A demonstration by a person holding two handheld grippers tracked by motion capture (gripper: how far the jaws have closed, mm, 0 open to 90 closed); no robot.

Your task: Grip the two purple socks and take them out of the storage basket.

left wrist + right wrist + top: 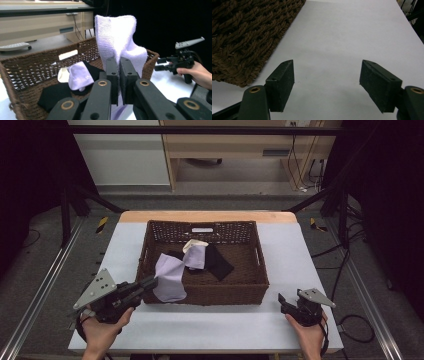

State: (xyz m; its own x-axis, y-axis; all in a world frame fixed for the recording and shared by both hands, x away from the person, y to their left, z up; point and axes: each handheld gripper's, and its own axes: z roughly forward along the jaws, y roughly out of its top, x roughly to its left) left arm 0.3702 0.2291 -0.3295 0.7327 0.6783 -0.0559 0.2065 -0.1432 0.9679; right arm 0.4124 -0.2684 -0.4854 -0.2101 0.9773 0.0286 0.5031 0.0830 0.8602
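Observation:
A pale lavender sock hangs over the front left rim of the brown wicker basket. My left gripper is shut on it just outside that corner. In the left gripper view the sock stands up from between the closed jaws of this gripper. Inside the basket lie a second lavender sock with a cream piece and a black garment. My right gripper rests open on the table off the basket's front right corner, its jaws wide apart over bare white surface.
The basket sits mid-table on a white table top. Metal rails run along both table sides. A wooden desk stands beyond the far edge, and cables lie on the floor at right.

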